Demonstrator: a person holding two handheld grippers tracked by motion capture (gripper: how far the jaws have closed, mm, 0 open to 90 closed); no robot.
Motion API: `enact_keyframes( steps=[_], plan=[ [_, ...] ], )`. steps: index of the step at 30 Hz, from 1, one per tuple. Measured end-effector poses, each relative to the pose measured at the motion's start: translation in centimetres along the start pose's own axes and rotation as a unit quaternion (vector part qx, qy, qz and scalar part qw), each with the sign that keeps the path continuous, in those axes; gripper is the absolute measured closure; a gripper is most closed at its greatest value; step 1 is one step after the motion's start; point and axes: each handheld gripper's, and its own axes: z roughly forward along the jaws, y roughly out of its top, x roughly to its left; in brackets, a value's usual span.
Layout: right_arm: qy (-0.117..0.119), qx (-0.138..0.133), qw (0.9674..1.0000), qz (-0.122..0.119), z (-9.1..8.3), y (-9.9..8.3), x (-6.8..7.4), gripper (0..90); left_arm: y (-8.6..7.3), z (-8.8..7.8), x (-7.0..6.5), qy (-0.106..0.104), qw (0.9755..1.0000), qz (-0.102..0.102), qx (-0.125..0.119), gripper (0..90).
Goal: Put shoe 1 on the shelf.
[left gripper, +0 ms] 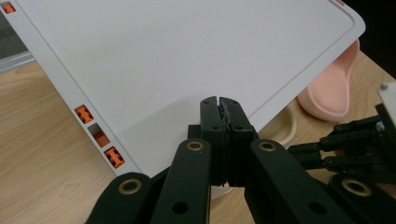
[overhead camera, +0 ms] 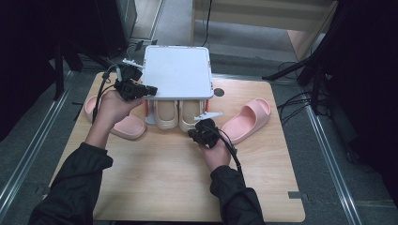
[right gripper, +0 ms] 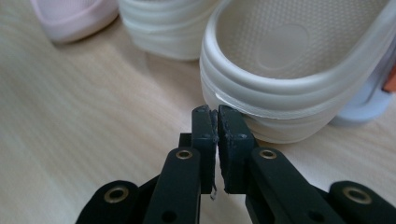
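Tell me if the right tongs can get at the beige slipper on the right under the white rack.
Probably yes. The right tongs, shut, sit right at the heel of that beige slipper, which pokes out from under the white rack; bare table lies between, nothing blocking. They would need to open first.

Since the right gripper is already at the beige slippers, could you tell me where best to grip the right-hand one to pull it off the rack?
Probably the heel rim of the right beige slipper. It sticks out from under the white rack toward the person, raised and rounded. The right gripper, jaws shut, would need to open and come from the table's near side, one jaw inside the heel cup, one outside.
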Motion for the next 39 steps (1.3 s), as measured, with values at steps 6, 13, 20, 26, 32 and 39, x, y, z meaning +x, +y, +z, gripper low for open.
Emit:
enact_keyframes(
  steps=[6, 13, 20, 26, 32, 39],
  plan=[
    [-0.011, -0.004, 0.9998, 0.013, 1.3, 1.2, -0.7, 85.4, 0.0, 0.0, 0.0, 0.001, 1.0000, -0.001, 0.000, 88.9],
    [-0.003, -0.020, 0.9993, 0.031, 1.3, 1.3, -0.8, 85.5, -0.1, -0.1, 0.1, 0.004, 1.0000, 0.002, -0.003, 88.9],
    [0.030, -0.043, 0.9986, 0.010, 0.9, 1.3, 1.2, 86.3, -0.1, -0.1, -0.1, 0.010, 0.9999, 0.000, -0.003, 88.8],
    [0.040, -0.047, 0.9981, 0.009, 2.2, 1.6, 2.2, 86.3, -0.2, -0.1, 0.1, 0.002, 1.0000, -0.005, -0.008, 88.4],
    [0.036, -0.055, 0.9975, 0.027, 3.8, 2.0, 1.9, 86.3, -0.3, -0.1, 0.0, 0.004, 0.9999, -0.003, -0.009, 88.2],
    [0.034, -0.058, 0.9977, 0.011, 3.5, 1.7, 2.3, 86.2, -0.3, -0.3, 0.3, -0.005, 0.9998, -0.017, -0.013, 76.2]
  ],
)
